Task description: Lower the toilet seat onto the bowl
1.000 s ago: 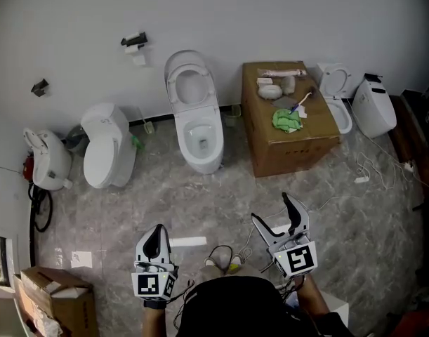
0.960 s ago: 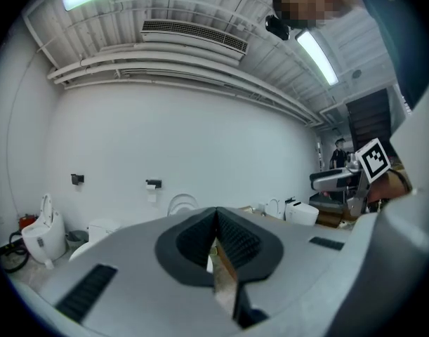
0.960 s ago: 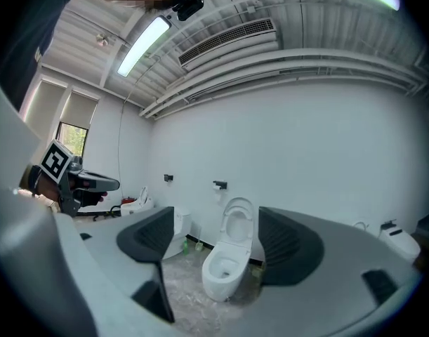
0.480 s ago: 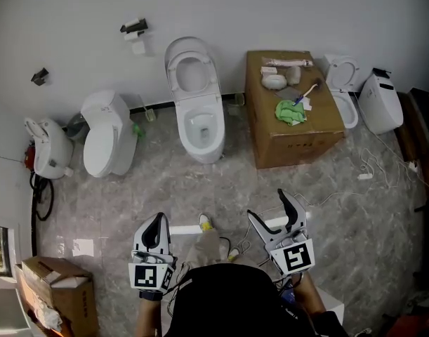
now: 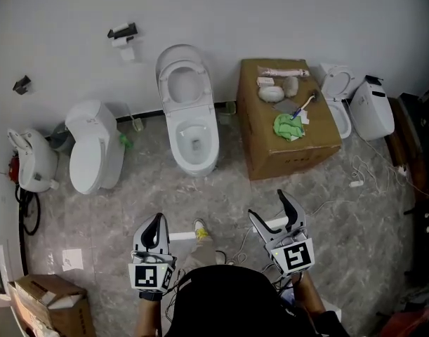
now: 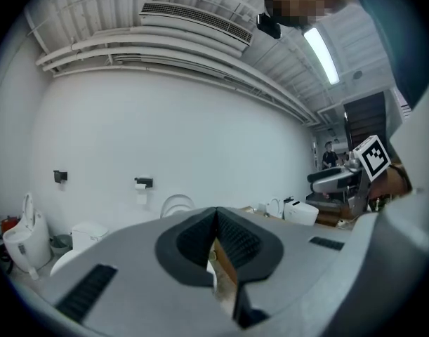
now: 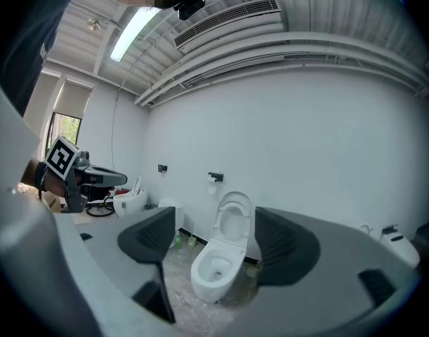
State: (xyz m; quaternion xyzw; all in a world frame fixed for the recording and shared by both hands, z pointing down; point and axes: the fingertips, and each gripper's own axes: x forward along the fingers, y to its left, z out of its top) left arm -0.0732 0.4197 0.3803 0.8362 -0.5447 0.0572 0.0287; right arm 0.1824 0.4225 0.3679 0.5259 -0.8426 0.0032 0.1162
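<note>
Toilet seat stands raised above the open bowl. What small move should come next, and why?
Probably carry the right hand-held gripper forward toward the raised toilet seat. Its jaws are apart and empty, it is well short of the seat, and the seat is upright behind the bowl.

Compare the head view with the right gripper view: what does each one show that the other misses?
Only the head view shows the cardboard box with the green cloth on top, to the right of the toilet. Only the right gripper view shows the ceiling light, the vent and a window. Both show the toilet with its seat raised, the wall-mounted paper holder, and the right gripper with its fingers apart and empty.
</note>
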